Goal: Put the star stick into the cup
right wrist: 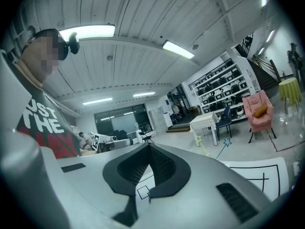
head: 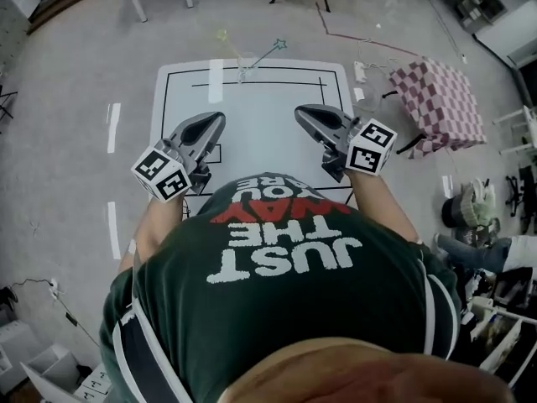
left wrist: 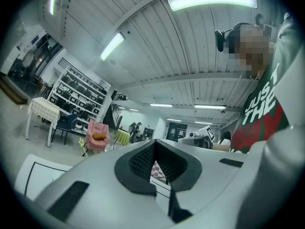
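While my left gripper (head: pixel 220 118) and right gripper (head: pixel 299 110) hang shut and empty over the desk (head: pixel 268 99), the yellow star stick (head: pixel 231 53) and blue star stick (head: pixel 267 54) rise in a V at its far edge, dead ahead, slightly nearer my left.

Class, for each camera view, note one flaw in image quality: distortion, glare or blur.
Head view: the wide-angle lens bows the white black-lined tabletop; left gripper view: the long ceiling strip light glares and the corners darken; right gripper view: the straight white ceiling panels curve.
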{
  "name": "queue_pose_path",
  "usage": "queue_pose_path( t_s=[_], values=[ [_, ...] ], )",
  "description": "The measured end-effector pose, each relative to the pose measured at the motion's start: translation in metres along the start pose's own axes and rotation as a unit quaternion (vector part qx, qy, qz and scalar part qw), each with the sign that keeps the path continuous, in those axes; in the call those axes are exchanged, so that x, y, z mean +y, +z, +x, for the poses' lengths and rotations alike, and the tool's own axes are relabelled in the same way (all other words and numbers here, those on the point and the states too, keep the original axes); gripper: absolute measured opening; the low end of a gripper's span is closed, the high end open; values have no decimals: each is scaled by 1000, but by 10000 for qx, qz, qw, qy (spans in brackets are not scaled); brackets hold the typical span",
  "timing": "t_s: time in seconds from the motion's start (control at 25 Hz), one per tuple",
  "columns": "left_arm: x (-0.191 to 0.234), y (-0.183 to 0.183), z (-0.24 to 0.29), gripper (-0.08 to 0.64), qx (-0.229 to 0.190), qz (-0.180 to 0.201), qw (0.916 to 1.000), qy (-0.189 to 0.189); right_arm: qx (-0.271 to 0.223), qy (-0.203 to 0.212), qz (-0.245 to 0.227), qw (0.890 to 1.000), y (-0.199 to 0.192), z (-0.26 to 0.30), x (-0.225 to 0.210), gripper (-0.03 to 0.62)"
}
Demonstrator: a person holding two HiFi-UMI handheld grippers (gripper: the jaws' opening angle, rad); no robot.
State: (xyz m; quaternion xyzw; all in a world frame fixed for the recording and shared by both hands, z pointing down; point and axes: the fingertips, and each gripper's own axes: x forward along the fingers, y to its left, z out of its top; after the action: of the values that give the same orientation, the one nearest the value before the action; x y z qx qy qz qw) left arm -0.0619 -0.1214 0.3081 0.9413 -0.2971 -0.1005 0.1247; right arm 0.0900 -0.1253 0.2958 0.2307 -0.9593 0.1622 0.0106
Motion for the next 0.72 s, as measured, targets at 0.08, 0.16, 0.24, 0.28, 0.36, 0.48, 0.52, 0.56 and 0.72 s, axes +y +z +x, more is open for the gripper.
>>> queue_pose_path(
  t_s=[0.08, 0.16, 0.24, 0.28, 0.36, 0.48, 0.52, 0.56, 0.72],
  values=[
    [-1, -1, 0, 8, 9, 24, 10000, -1, 27, 3, -84, 10000, -1, 0, 0, 34],
    [-2, -2, -1, 8, 10, 18, 10000, 22, 86, -11, -192, 9998, -2, -1, 0, 34],
    [-2, -4, -2, 8, -8, -5, 10000, 62, 130, -15, -242, 9996, -4, -1, -2, 34],
    [-2, -5, -2, 8, -5, -1, 10000, 87, 138, -16, -247, 9996, -6, -1, -3, 34],
    [-1, -6, -2, 8, 15, 10, 9999, 133, 148, -19, -264, 9995, -8, -1, -6, 34],
    [-1, -8, -4, 8, 36, 8, 9999, 157, 165, -32, -278, 9995, -11, 0, -6, 34],
    [-1, -8, -5, 8, 39, 19, 9999, 144, 168, -36, -280, 9995, -12, -1, -6, 34],
    [-2, -8, -5, 8, 37, 42, 9999, 115, 170, -37, -284, 9994, -12, -1, -6, 34],
    [-1, -6, -4, 8, 34, 49, 9999, 119, 175, -1, -316, 9993, -9, 1, -3, 34]
  ],
)
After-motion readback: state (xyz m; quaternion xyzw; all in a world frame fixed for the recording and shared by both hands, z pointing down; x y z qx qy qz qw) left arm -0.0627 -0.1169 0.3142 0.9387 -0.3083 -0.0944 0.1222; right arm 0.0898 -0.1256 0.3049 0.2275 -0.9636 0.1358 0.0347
